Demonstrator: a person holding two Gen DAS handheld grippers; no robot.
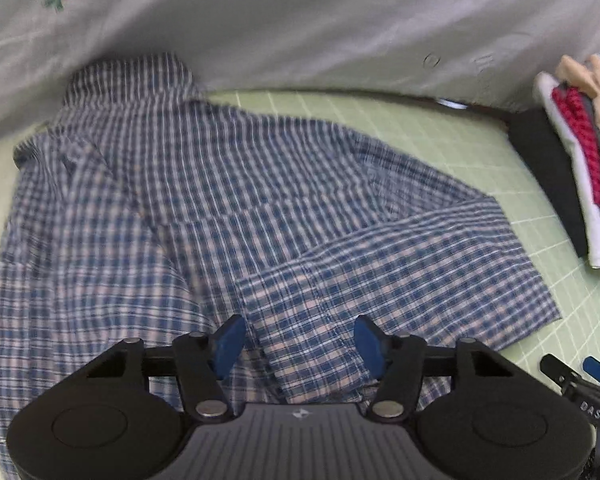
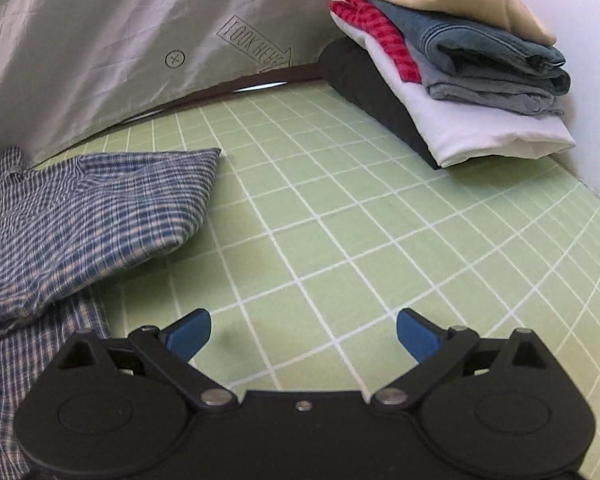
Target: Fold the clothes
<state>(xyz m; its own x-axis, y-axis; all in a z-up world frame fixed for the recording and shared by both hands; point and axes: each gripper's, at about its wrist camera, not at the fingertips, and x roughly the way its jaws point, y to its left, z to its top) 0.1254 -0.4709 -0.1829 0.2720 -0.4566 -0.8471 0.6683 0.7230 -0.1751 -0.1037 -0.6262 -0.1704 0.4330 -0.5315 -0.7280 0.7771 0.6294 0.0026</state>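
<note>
A green gridded mat [image 2: 340,216] is spread as the work surface, and every place below is given relative to it. Along its far edge a grey-white sheet [image 2: 100,40] with printed marks is draped. On the mat's left part a blue plaid shirt [image 1: 180,200] is laid, its collar turned toward the far edge and one sleeve folded across the body. At the mat's far right corner a stack of folded clothes [image 2: 460,72] is set, with beige on top, then blue, grey, red-patterned, white and black layers.

The left gripper [image 1: 300,340] is held over the near part of the shirt, its blue fingers spread apart with the plaid cloth seen between and beneath them; whether the cloth is touched cannot be told. The right gripper [image 2: 304,332] is held over bare mat, its fingers spread wide with nothing between them, and the shirt [image 2: 80,220] is seen just to its left.
</note>
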